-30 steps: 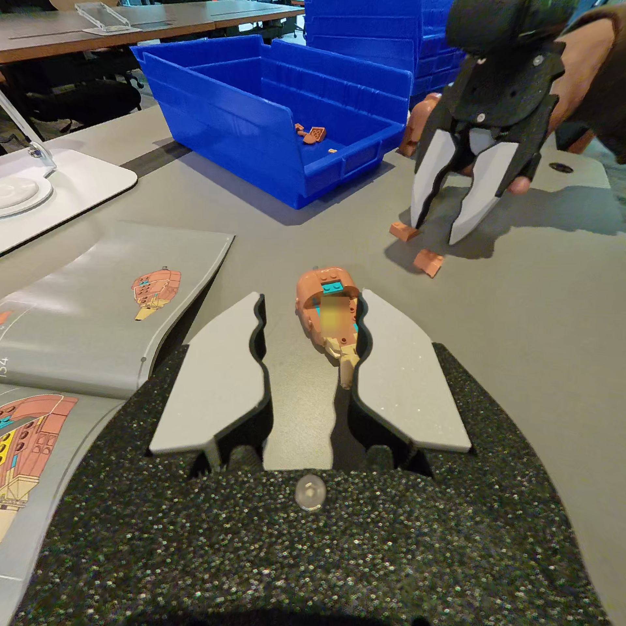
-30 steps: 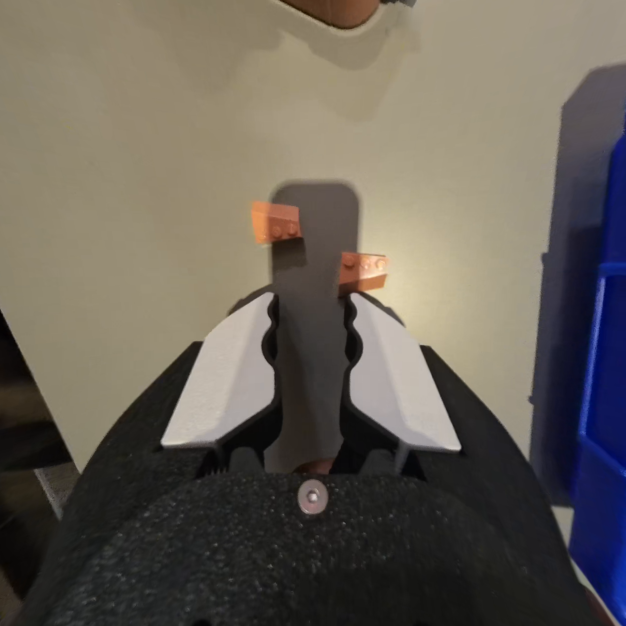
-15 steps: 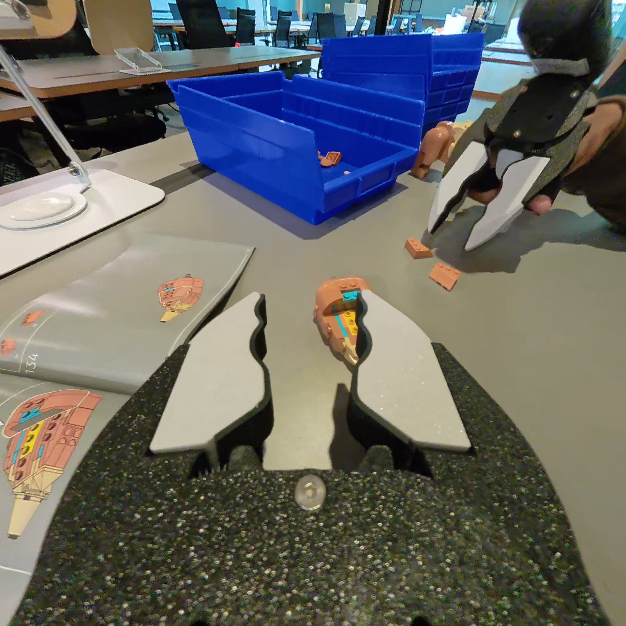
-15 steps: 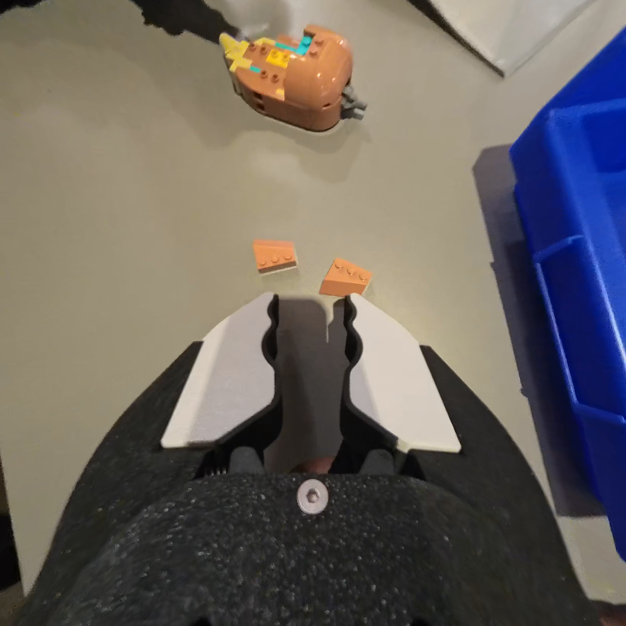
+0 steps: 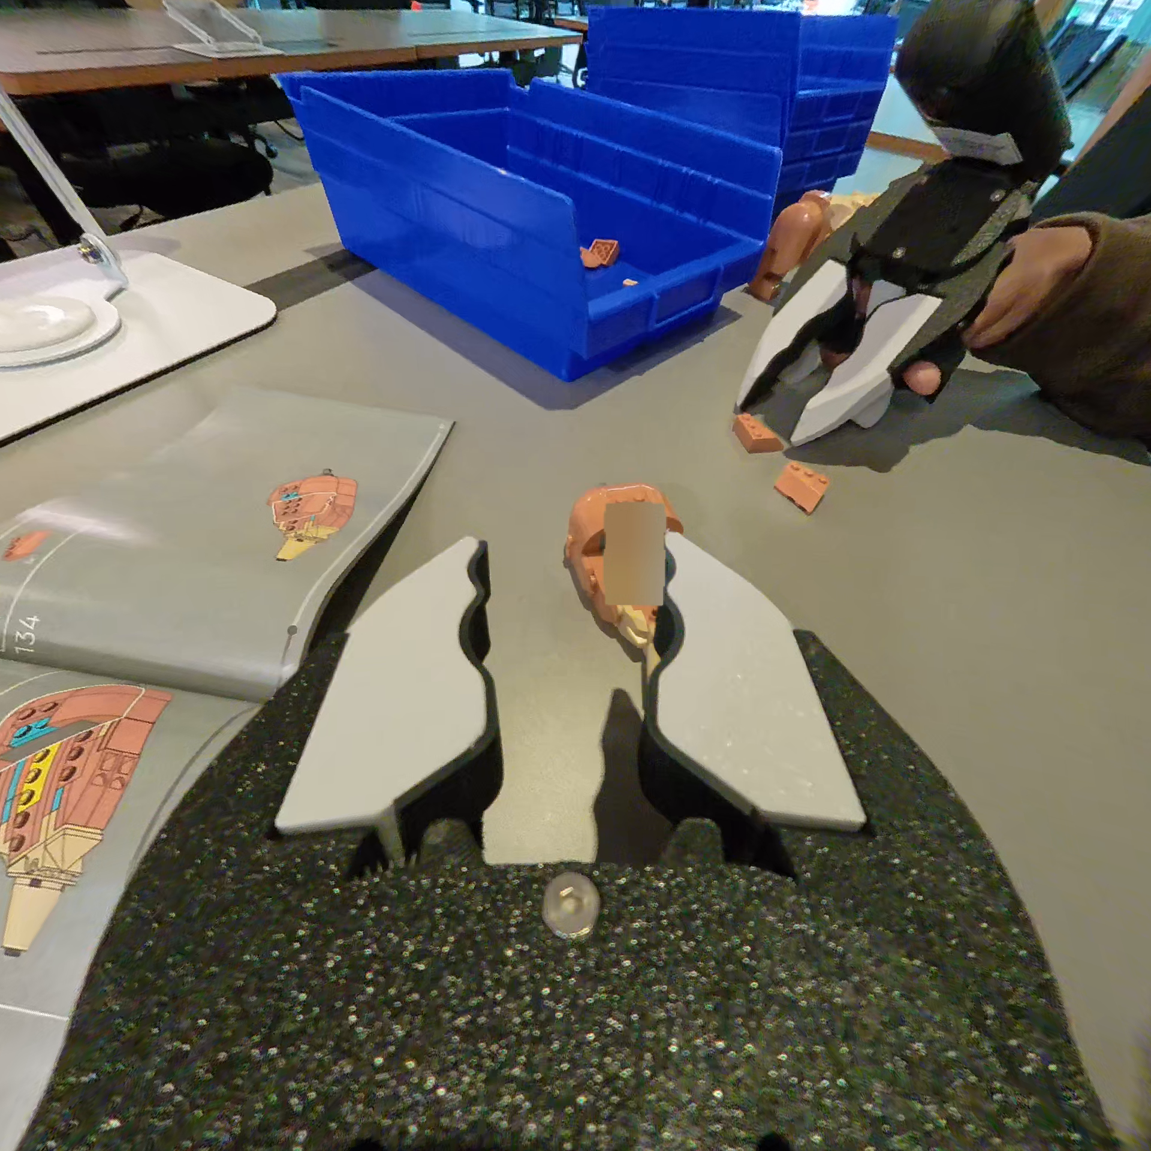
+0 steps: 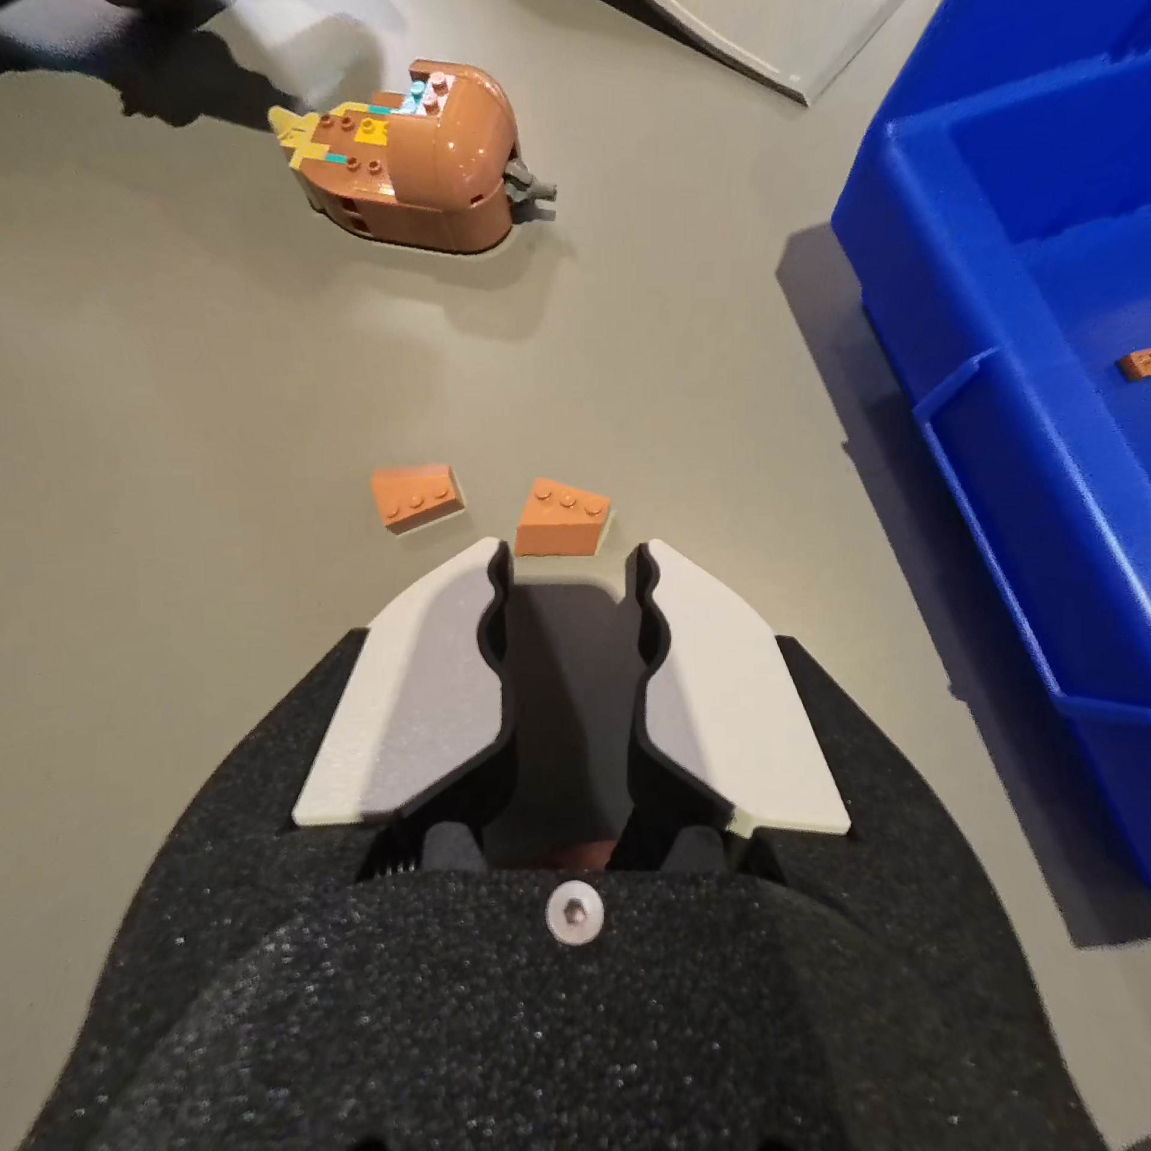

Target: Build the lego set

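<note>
A brown lego model with a tan tip lies on the grey table, its tip against the inner edge of my left gripper's right finger. My left gripper is open and empty. Two brown wedge bricks lie to the right. My right gripper is open with its tips down at the nearer-bin brick. In the right wrist view the right gripper is open, one wedge brick lies just ahead between its tips, the other lies to the left, and the model lies farther off.
An open instruction booklet lies at the left. A blue bin with a few loose bricks stands behind, and it also shows in the right wrist view. More blue bins, a second brown assembly and a white lamp base stand farther back. The tips of one gripper are about 20 cm away from the tips of the other.
My right gripper has drawn back from above the two wedge bricks, then lowered so the right-hand brick sits just ahead of its open tips. My left gripper stays open by the model.
</note>
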A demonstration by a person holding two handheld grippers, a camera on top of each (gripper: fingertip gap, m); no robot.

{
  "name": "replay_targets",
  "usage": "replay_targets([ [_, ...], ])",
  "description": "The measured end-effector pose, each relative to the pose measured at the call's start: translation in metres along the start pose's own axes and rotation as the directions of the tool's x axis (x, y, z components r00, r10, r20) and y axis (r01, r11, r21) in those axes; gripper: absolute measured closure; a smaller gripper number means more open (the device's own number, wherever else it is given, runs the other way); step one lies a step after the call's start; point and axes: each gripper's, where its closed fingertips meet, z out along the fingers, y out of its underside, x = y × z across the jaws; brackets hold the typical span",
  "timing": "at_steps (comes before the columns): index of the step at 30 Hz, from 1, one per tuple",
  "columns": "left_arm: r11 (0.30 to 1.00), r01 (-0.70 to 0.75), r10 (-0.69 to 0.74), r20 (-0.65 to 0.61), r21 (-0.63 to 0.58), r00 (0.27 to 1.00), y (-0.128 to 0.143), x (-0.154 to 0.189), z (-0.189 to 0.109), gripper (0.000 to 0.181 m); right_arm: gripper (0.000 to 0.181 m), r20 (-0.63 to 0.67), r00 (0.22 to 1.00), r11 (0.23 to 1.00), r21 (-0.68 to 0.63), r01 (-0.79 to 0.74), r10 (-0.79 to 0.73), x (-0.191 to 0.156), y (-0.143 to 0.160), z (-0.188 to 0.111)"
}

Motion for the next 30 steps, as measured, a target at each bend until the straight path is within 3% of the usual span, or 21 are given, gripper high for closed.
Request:
replay_targets([
  [19,0.999,0.017,-0.018,-0.026,-0.042,1.000,0.007,0.006,0.006,0.130,0.140,-0.088,0.994,0.998,-0.018,0.065,-0.066,0.010,-0.004,0.008],
  [27,0.999,0.014,-0.015,-0.024,-0.036,1.000,0.005,0.006,0.005,0.131,0.139,-0.247,0.964,0.995,-0.044,0.092,-0.100,0.038,-0.003,-0.001],
  [30,0.999,0.008,-0.009,-0.024,-0.031,1.000,0.004,0.007,0.004,0.131,0.139,-0.214,0.972,0.995,-0.038,0.089,-0.095,0.032,-0.003,0.000],
])
